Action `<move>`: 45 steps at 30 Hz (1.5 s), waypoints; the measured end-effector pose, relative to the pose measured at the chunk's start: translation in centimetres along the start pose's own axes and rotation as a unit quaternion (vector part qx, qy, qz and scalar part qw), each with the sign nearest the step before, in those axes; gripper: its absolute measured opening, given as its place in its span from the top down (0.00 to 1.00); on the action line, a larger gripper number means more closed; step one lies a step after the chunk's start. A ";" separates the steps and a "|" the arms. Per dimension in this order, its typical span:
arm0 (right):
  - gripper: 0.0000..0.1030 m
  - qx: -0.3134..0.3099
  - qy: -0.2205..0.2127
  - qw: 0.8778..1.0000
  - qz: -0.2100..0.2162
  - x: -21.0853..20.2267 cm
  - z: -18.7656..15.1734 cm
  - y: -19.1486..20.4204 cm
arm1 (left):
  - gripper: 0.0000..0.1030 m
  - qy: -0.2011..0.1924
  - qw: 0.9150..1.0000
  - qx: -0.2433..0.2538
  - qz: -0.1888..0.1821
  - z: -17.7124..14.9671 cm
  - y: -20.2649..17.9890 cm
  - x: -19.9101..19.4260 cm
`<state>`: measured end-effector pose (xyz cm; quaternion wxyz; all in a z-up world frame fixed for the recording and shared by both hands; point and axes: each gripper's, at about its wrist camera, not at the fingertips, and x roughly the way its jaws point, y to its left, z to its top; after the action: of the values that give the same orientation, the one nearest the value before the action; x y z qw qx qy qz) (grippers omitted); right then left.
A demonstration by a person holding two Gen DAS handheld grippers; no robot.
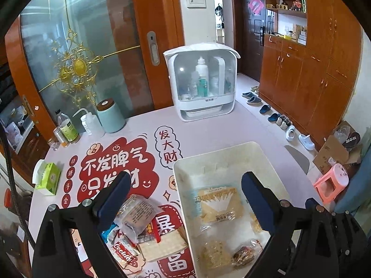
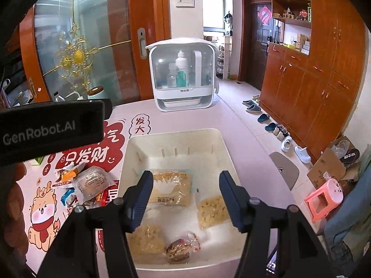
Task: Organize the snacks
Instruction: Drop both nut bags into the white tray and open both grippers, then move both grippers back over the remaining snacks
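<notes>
A white plastic bin (image 1: pixel 222 155) (image 2: pixel 176 136) stands on the table and holds several snack packs: a large yellow pack (image 1: pixel 218 205) (image 2: pixel 171 188), crumbly yellow packs (image 2: pixel 212 210) and a small dark snack in clear wrap (image 2: pixel 183 249) (image 1: pixel 245 253). A pile of loose snack packs (image 1: pixel 136 227) (image 2: pixel 92 185) lies on the table left of the bin. My left gripper (image 1: pixel 185 201) is open and empty, above the pile and the bin's left wall. My right gripper (image 2: pixel 185 199) is open and empty over the bin.
A white cosmetics organiser (image 1: pixel 201 81) stands at the table's far edge. A teal canister (image 1: pixel 110 115), bottles (image 1: pixel 68 127) and a green tissue box (image 1: pixel 47 177) stand at the left. A pink stool (image 1: pixel 331 183), a cardboard box and shoes are on the floor at the right.
</notes>
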<state>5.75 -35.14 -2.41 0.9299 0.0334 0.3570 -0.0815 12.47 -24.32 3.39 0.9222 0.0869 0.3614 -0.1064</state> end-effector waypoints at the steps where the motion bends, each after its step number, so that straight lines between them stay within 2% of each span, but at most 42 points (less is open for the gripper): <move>1: 0.42 -0.001 0.000 1.000 0.001 -0.1 0.0 0.2 | 0.07 0.000 1.000 -0.001 0.001 -0.1 0.2 -0.1; 16: 0.42 -0.021 -0.010 1.000 0.005 -2.1 -0.7 4.2 | 0.07 0.003 1.000 -0.022 0.020 -2.8 6.0 -2.5; 22: 0.42 -0.035 -0.009 0.999 0.012 -2.6 -0.7 7.7 | 0.07 -0.001 0.999 -0.034 0.042 -4.4 10.6 -3.8; 26: 0.42 -0.048 -0.009 0.999 0.015 -2.9 -1.0 10.5 | 0.07 0.003 0.997 -0.050 0.066 -5.7 15.1 -4.0; 33: 0.42 -0.055 0.007 0.998 0.016 -2.6 -2.0 14.3 | 0.06 0.037 0.989 -0.103 0.100 -8.9 24.7 -2.7; 38: 0.42 -0.055 0.026 0.998 0.015 -1.8 -3.1 17.0 | 0.06 0.070 0.983 -0.126 0.110 -11.9 30.0 -1.1; 42: 0.42 -0.057 0.047 0.997 0.020 -1.0 -4.8 18.9 | 0.06 0.113 0.982 -0.119 0.092 -14.9 31.4 0.7; 45: 0.42 -0.067 0.072 0.995 0.029 -0.1 -6.8 20.3 | 0.06 0.154 0.982 -0.083 0.068 -18.1 30.5 2.4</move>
<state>4.79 -14.28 -7.30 0.9038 -0.0127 0.4269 -0.0279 10.33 9.04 -8.77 0.8646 0.0498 0.5000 0.0013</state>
